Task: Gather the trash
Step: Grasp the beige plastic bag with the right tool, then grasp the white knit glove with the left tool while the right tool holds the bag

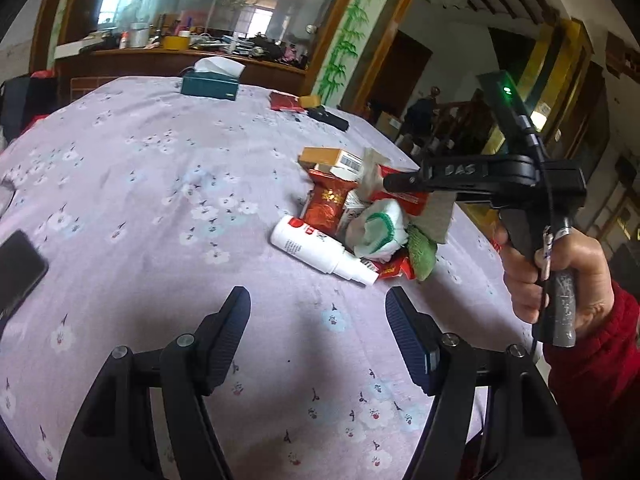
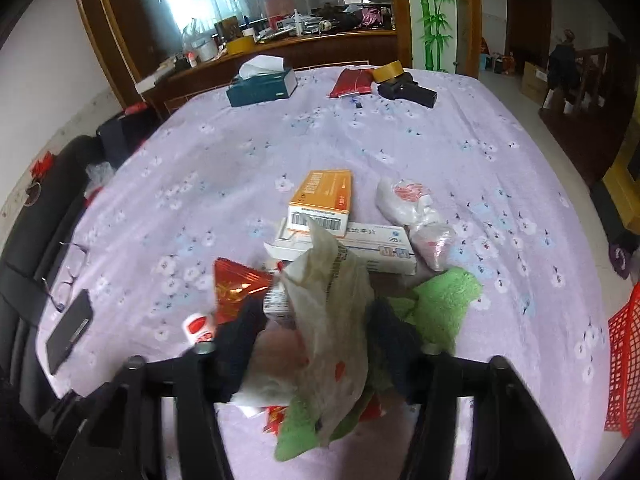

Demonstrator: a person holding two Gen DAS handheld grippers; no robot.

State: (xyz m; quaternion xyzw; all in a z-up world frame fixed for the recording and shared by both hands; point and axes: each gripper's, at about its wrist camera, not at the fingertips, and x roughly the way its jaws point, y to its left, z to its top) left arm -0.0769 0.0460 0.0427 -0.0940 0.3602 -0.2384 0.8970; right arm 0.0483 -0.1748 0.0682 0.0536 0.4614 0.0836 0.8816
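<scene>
The trash pile (image 1: 352, 216) lay on the lilac flowered tablecloth (image 1: 160, 184), well on the near side of the teal tissue box (image 1: 210, 84), which stood at the far edge.

The left gripper (image 1: 318, 320) hung over bare cloth with its jaws spread and nothing between them. The pile lay just beyond its fingertips, on the tissue-box side, the white spray bottle (image 1: 316, 250) being the nearest piece and apart from both pads.

The right gripper (image 2: 316, 340), held in a hand (image 1: 560, 276) with a red sleeve, was down in the pile. A crumpled whitish plastic wrapper (image 2: 328, 304) stood up between its jaws, with a green fuzzy cloth (image 2: 444, 300) beneath and beside it. The fingertips were blurred, so whether the pads pressed the wrapper could not be told.

Toward the tissue box from that gripper lay an orange carton (image 2: 322, 200) on a white medicine box (image 2: 376, 248), with a red foil packet (image 2: 236, 288) beside them. A clear plastic bag (image 2: 412, 204) lay apart from the cartons, on the side away from the foil packet.
</scene>
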